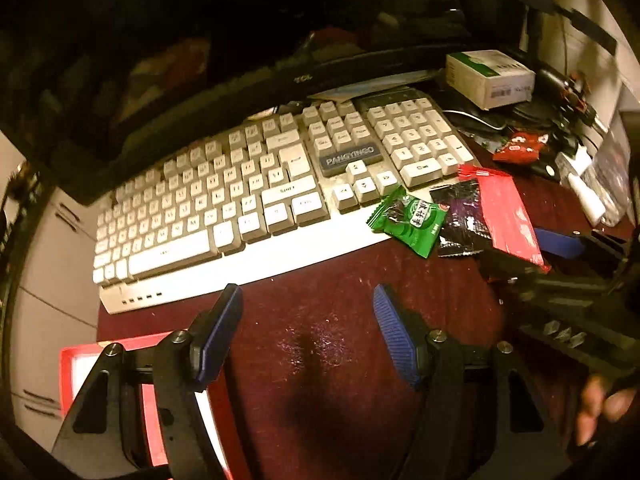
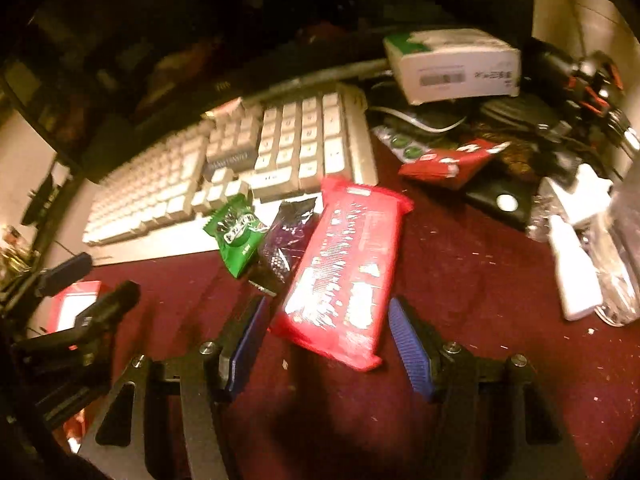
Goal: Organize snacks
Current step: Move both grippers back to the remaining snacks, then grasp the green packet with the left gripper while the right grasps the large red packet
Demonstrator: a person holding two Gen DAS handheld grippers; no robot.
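Three snack packets lie together by the keyboard's front corner: a green one point(image 1: 408, 220) point(image 2: 236, 236), a dark purple one point(image 1: 460, 220) point(image 2: 286, 240) and a long red one point(image 1: 506, 216) point(image 2: 348, 264). My right gripper point(image 2: 327, 304) is open, and the red packet's near end lies between its blue pads with a gap on each side. My left gripper point(image 1: 306, 292) is open over the bare dark red tabletop, with nothing between its fingers. A smaller red packet point(image 1: 520, 146) point(image 2: 452, 162) rests further back among clutter.
A white keyboard point(image 1: 224, 200) point(image 2: 168, 192) fills the back left under a monitor. A red-rimmed tray point(image 1: 66, 360) point(image 2: 76, 300) sits at the near left. A white box point(image 1: 490, 74) point(image 2: 452, 64), cables, a black wallet point(image 2: 500, 200) and white plastic items point(image 2: 572, 272) crowd the right.
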